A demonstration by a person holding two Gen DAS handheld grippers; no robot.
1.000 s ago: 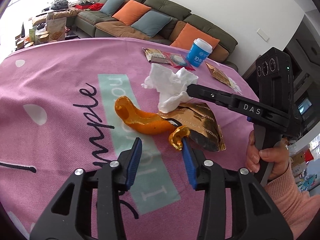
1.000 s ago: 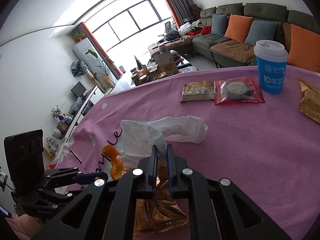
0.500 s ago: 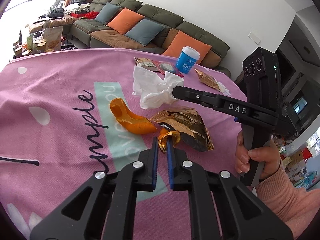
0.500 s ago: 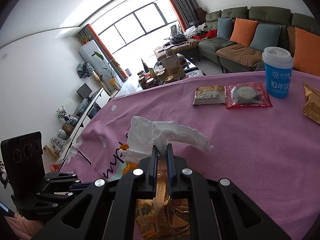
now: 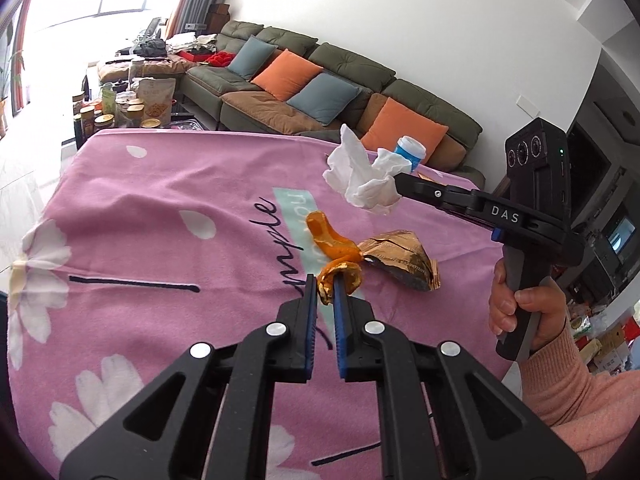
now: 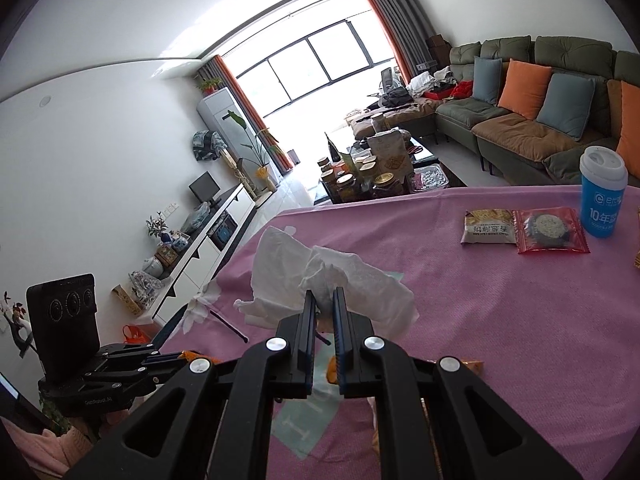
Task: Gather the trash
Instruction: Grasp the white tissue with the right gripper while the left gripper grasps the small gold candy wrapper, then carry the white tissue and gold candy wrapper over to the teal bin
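An orange peel [image 5: 335, 249] hangs curled above the pink tablecloth [image 5: 160, 208], its near end pinched in my left gripper [image 5: 325, 286], which is shut on it. A crumpled white tissue [image 6: 320, 280] is lifted off the cloth, and my right gripper [image 6: 323, 300] is shut on it; the left wrist view shows the tissue [image 5: 362, 178] at that gripper's tip. A crinkled gold wrapper [image 5: 400, 258] lies on the cloth just right of the peel. A hand [image 5: 524, 304] in a pink sleeve holds the right gripper's handle.
A blue paper cup [image 6: 603, 196], a tan snack packet [image 6: 489, 227] and a red snack packet [image 6: 550, 230] sit at the table's far side. Beyond stand a green sofa [image 5: 340, 80] with cushions and a low table of jars [image 6: 372, 172].
The left gripper shut on the peel's end and lifted it off the cloth. The right gripper rose with the tissue, which now hangs clear of the gold wrapper.
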